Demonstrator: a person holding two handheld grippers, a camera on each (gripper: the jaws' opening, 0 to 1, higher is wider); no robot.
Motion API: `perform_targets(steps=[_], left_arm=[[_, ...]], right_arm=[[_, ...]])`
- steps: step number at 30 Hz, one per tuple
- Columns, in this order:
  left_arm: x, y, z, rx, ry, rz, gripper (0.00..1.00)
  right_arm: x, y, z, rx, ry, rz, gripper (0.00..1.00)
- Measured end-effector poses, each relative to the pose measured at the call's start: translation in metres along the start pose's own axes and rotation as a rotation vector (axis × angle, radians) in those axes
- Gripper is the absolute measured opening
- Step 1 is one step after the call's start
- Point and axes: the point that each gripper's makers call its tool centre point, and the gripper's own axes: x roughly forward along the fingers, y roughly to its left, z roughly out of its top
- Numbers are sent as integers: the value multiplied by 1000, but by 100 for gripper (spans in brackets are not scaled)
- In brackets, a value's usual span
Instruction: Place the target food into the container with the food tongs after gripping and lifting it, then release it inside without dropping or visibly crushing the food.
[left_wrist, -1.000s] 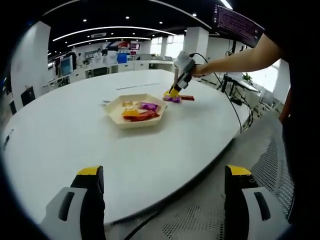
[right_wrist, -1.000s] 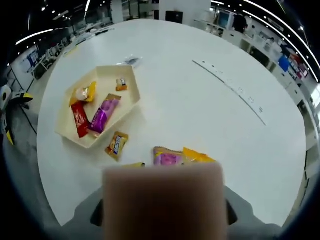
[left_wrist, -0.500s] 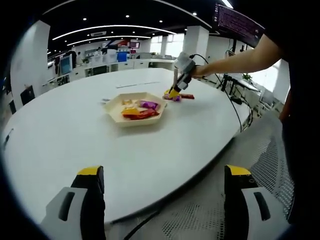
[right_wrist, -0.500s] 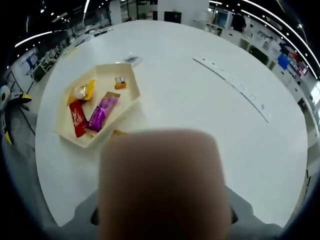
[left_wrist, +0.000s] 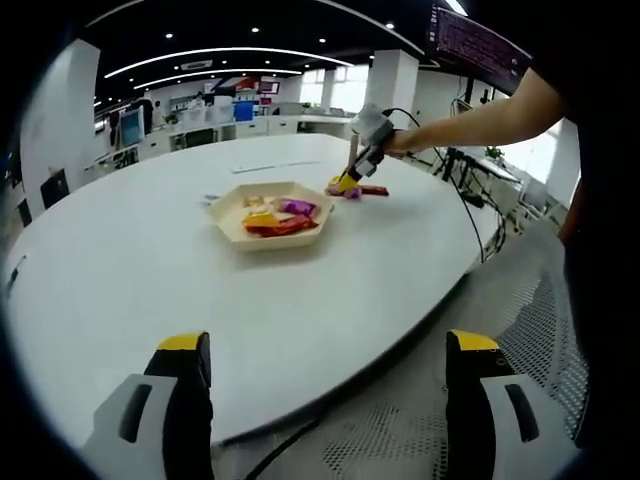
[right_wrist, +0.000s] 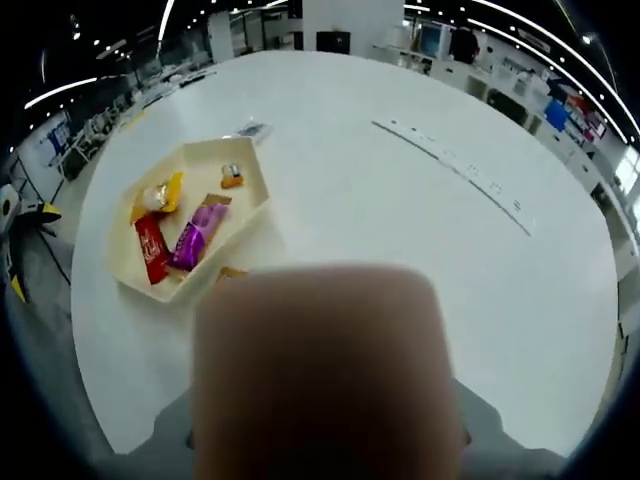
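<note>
L gripper jaws wide apart over table edge, tray well ahead; R gripper tips at snacks beyond tray, jaw state can't tell.

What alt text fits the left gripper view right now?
Across a large white oval table, the right gripper, held by a person's outstretched arm, reaches down onto a small pile of snack packets beside a cream hexagonal tray of wrapped snacks. The left gripper is open at the near table edge, holding nothing.
</note>
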Motion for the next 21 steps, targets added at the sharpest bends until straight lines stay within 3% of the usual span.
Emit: perform_targets(steps=[21], left_arm=[[-2, 0, 6, 23, -39, 2, 97]], right_arm=[[-29, 2, 10, -22, 0, -16, 22]])
